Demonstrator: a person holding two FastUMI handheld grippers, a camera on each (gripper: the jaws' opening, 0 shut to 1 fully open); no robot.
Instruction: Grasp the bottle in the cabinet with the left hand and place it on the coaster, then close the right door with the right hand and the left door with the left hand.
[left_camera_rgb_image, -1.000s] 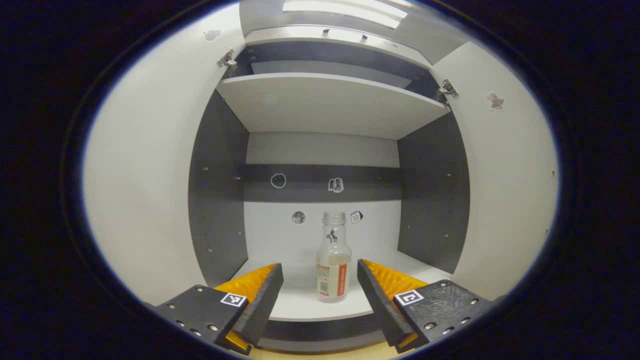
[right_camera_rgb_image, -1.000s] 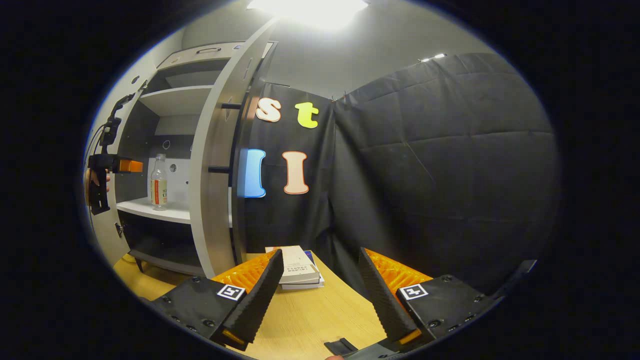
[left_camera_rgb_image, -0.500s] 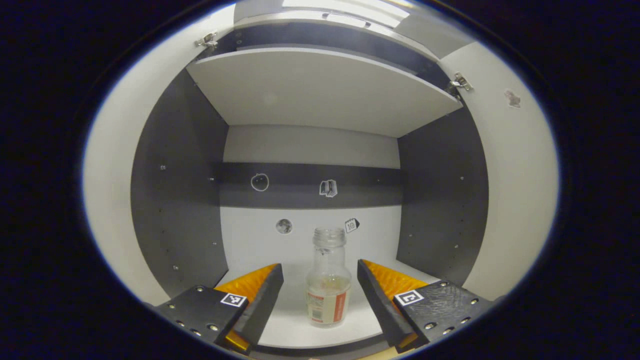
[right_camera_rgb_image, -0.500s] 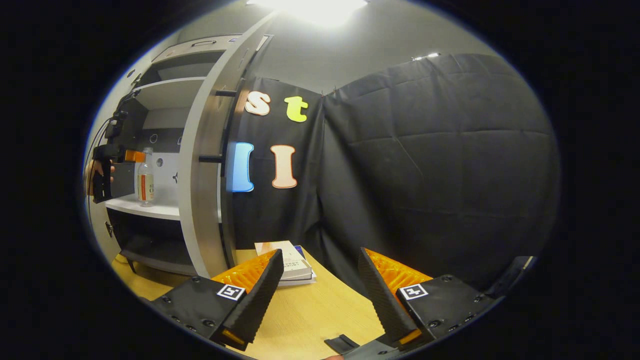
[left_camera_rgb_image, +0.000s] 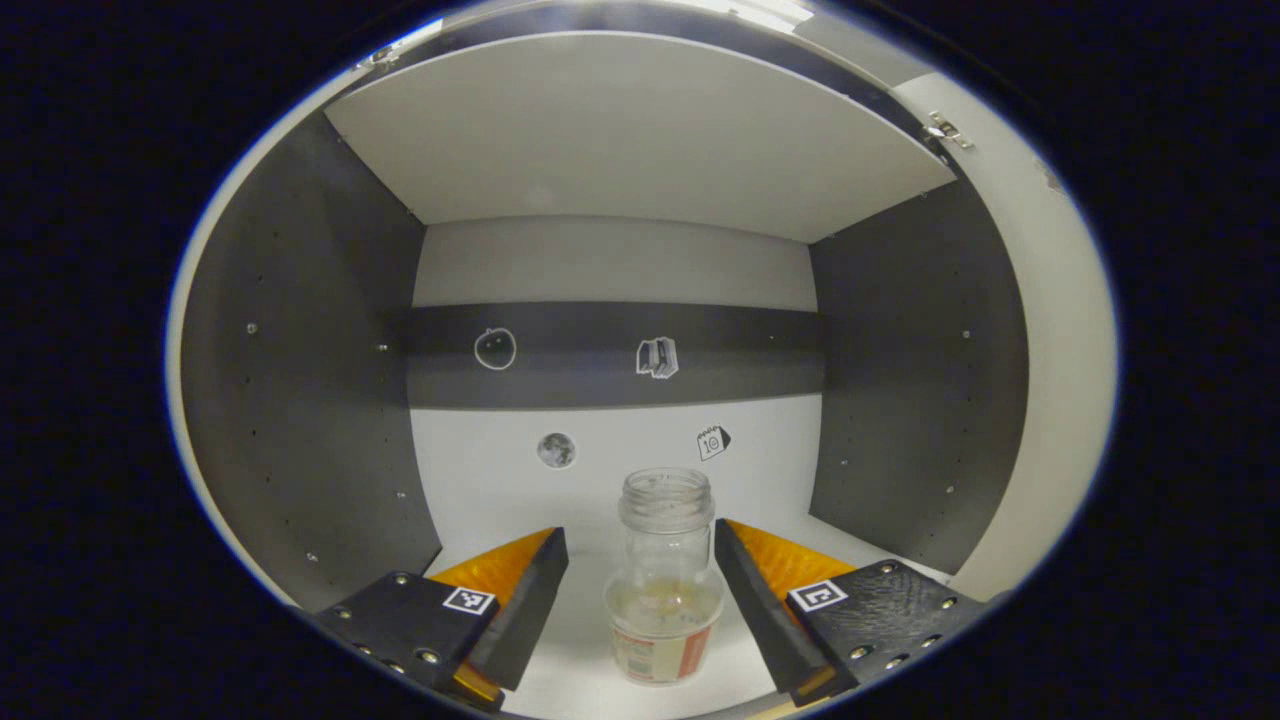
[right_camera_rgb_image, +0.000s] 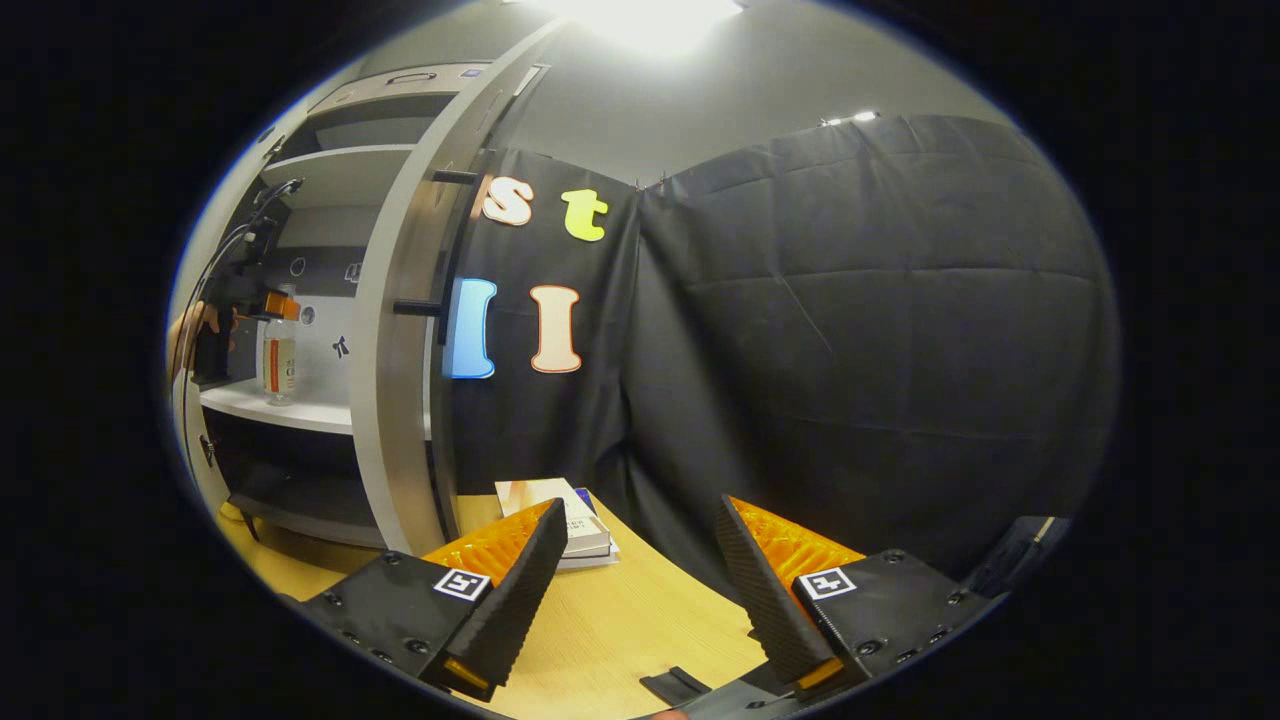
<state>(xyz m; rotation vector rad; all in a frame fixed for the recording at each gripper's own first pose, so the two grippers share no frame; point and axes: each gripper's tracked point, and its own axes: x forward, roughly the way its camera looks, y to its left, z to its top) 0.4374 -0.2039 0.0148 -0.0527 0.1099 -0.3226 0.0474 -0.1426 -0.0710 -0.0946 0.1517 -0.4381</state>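
Left gripper (left_camera_rgb_image: 640, 600) jaws spread around the clear, uncapped plastic bottle (left_camera_rgb_image: 662, 580); off-centre closing risked tipping it, spilling liquid.

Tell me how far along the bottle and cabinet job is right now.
Nothing is finished yet. In hand: the left gripper is open with the uncapped bottle between its fingers, standing on the cabinet shelf, not yet gripped. The right gripper hangs open over the wooden table, beside the open right door. Left to do: grasp the bottle, set it on the coaster, and close both doors.
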